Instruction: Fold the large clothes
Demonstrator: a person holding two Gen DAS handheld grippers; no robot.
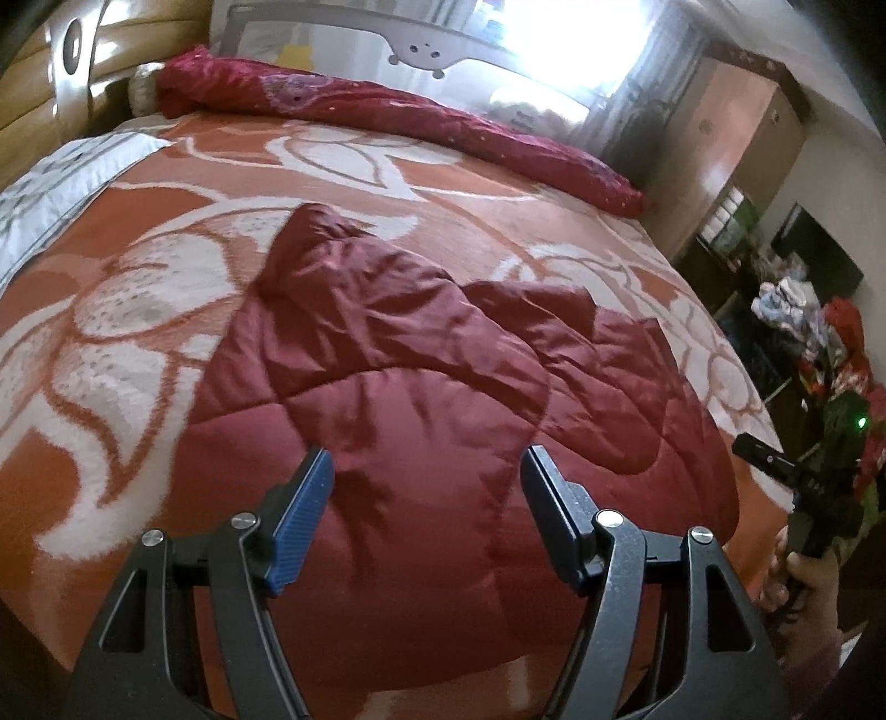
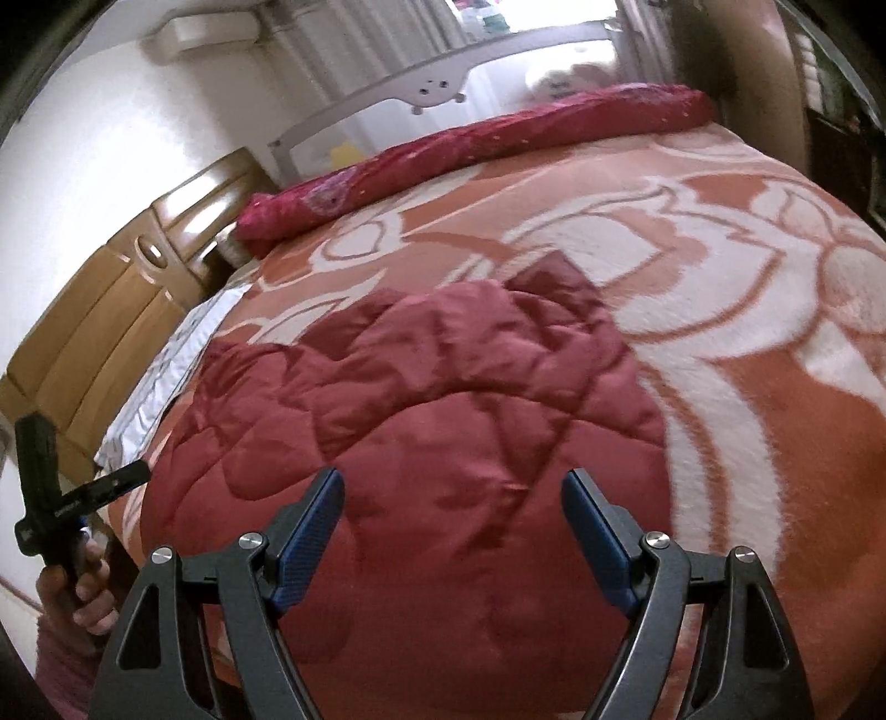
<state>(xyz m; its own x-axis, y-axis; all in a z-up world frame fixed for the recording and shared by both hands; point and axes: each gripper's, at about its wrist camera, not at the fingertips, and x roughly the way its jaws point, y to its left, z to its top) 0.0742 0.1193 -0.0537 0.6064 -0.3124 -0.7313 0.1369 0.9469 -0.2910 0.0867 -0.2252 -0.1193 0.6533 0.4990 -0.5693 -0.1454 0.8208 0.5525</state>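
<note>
Quilted dark red garment [image 1: 398,387] lies crumpled on the bed, spread over an orange and white flowered blanket [image 1: 138,310], with one padded part folded across its upper portion and its near edge toward both cameras. Going left to right in the left wrist view: a wooden headboard [image 1: 50,99] stands at the far left corner, a pale grey and white sheet [image 1: 61,177] shows at the blanket's left edge, and a long rolled crimson cover [image 1: 387,116] runs along the bed's far side beneath a grey bed rail [image 1: 421,50]. The left gripper [image 1: 429,476] hangs above the garment's near half, its blue-padded fingers standing apart with nothing between them and no contact with the cloth. Further right, a wooden wardrobe [image 1: 736,149] stands against the wall and a heap of mixed clothes [image 1: 814,327] lies beyond the bed. At the far right edge a hand [image 1: 803,587] grips the handle of the other tool. In the right wrist view, the right gripper [image 2: 451,493] likewise hangs over the garment [image 2: 443,421], fingers wide apart and empty, clear of the fabric.
</note>
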